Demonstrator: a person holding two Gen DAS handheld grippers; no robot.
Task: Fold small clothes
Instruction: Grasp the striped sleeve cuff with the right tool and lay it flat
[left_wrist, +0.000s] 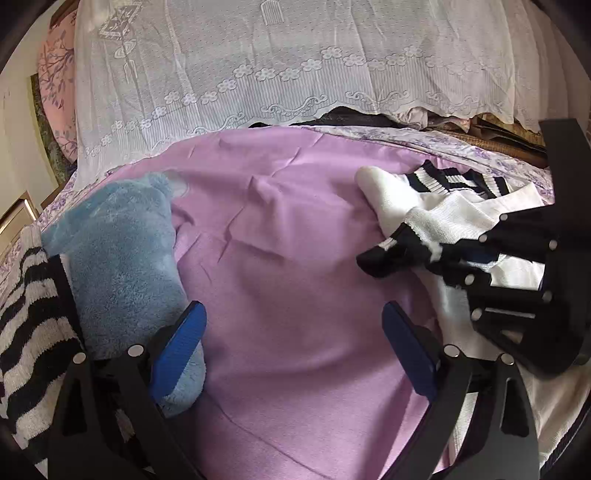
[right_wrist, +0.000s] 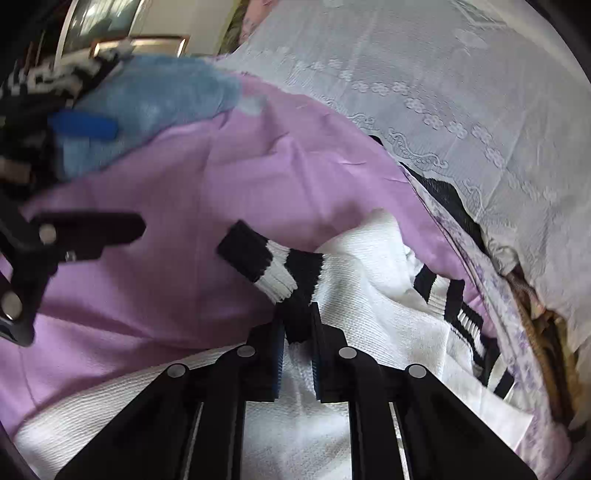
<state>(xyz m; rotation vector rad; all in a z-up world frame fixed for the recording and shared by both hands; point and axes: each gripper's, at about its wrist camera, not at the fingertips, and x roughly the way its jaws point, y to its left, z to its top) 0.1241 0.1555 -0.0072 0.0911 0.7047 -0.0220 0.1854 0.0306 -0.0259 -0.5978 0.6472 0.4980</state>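
A white sock with a black-and-white striped cuff (right_wrist: 273, 266) lies on the purple cloth (right_wrist: 177, 184), on a heap of white and striped socks (right_wrist: 399, 314). My right gripper (right_wrist: 297, 328) is shut on the black band of this sock near its cuff; it also shows in the left wrist view (left_wrist: 454, 266) at the right. My left gripper (left_wrist: 291, 343) is open and empty over the purple cloth (left_wrist: 288, 258). Its left finger touches a fluffy blue sock (left_wrist: 125, 251).
A black-and-white striped fuzzy sock (left_wrist: 26, 325) lies at the far left beside the blue one. A white lace cover (left_wrist: 295, 66) hangs behind the cloth. A floral sheet edge (left_wrist: 480, 147) and dark clutter lie at the back right.
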